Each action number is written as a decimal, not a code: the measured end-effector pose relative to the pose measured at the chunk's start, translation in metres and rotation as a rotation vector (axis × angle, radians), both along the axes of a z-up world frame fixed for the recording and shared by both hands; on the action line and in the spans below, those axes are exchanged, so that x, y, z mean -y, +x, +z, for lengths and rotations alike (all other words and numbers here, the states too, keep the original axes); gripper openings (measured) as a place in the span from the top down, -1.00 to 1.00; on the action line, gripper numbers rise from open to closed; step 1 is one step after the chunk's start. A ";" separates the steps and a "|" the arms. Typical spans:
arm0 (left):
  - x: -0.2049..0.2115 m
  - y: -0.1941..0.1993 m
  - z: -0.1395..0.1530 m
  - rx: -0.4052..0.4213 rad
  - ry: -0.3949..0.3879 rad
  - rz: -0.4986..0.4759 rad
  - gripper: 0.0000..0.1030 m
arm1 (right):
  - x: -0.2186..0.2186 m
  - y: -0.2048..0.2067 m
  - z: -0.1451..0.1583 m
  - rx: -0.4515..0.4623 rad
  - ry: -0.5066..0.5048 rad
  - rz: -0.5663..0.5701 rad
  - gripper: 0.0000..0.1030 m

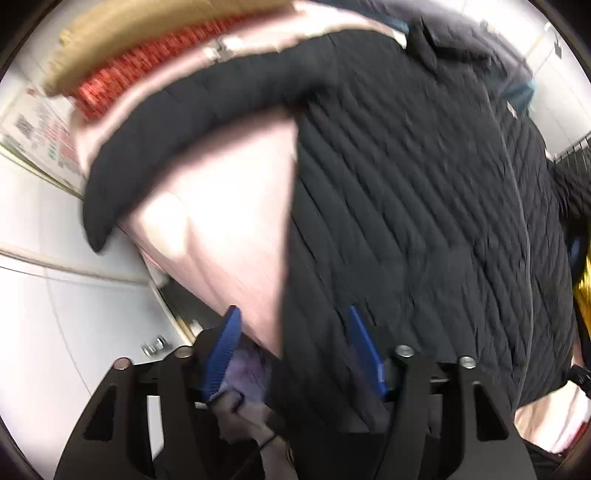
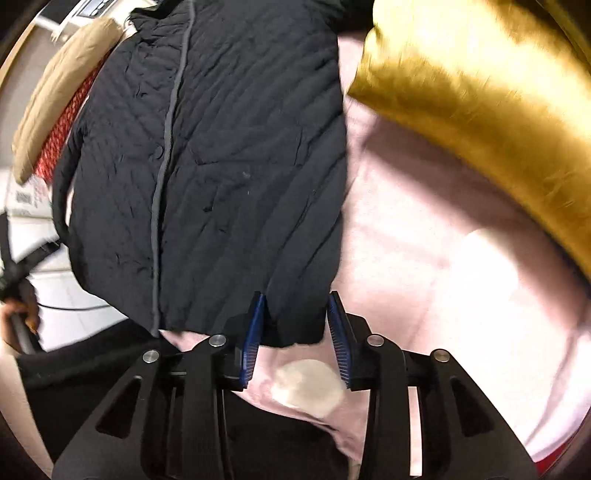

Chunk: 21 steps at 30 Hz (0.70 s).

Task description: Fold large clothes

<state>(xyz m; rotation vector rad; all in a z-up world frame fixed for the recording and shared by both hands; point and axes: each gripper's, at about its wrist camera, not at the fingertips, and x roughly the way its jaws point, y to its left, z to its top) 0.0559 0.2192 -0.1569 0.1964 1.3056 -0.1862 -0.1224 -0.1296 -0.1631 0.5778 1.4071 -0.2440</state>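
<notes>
A black quilted jacket [image 1: 406, 184] lies front up on a pink sheet [image 1: 221, 221], one sleeve [image 1: 155, 147] stretched out to the left. My left gripper [image 1: 293, 314] is open, its blue fingers [image 1: 225, 350] straddling the jacket's hem edge. In the right wrist view the jacket [image 2: 221, 166] shows its grey placket and buttons. My right gripper [image 2: 297, 299] is open, its blue fingers [image 2: 255, 332] on either side of the hem's right corner, lying on the pink sheet [image 2: 443, 277].
A gold satin pillow [image 2: 480, 92] lies right of the jacket. A tan cushion [image 1: 147, 33] and a red patterned one [image 1: 155, 66] lie at the left side. White floor [image 1: 55, 295] lies beyond the bed edge. The person's hand [image 2: 18, 310] shows at left.
</notes>
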 end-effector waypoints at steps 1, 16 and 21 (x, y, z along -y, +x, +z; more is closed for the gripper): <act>0.001 0.002 0.008 0.033 0.005 -0.012 -0.29 | 0.001 -0.013 0.006 0.005 -0.022 0.008 0.18; 0.126 -0.007 -0.072 -0.090 0.148 -0.306 -0.59 | -0.065 0.080 -0.055 -0.111 -0.087 0.350 -0.11; 0.122 0.006 -0.095 -0.121 0.171 -0.247 -0.91 | -0.071 0.091 -0.078 -0.159 -0.091 0.344 -0.43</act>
